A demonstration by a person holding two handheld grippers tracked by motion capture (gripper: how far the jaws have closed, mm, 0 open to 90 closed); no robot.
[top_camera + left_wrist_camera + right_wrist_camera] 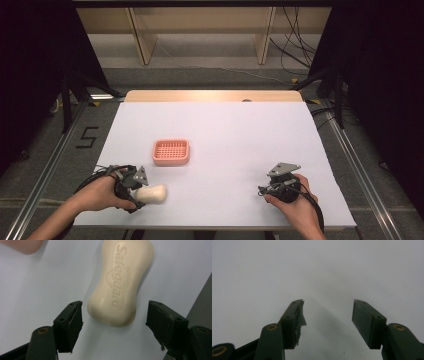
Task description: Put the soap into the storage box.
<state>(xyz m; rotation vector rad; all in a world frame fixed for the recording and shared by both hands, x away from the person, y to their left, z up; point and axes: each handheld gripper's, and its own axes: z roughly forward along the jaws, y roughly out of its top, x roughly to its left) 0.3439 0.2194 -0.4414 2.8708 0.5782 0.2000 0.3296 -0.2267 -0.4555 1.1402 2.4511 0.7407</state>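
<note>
Cream-coloured and waisted in the middle, the soap bar [120,282] lies flat on the white sheet [225,135] that covers the bench, near the front left corner. Raised lettering and a shield mark run along its upper face in the left gripper view. From the high view it sits just in front of the left gripper [141,192], lengthwise to the right of the hand [102,192] that holds that gripper.

That gripper stands with its jaws wide apart. In its own view the near end of the soap bar sits just beyond the two black pads [75,320], with a clear strip of white sheet between each pad and the soap; neither pad touches it. Nothing is gripped.

A pink soap dish [171,152] with a grid of holes in its floor rests farther back on the sheet, toward the middle, apart from the soap. A corner of it shows at the top left of the left gripper view.

On the right side of the bench the right gripper [263,190] is held low over bare sheet, well apart from both soap and dish. Its jaws also stand apart, with plain white surface between them.
</note>
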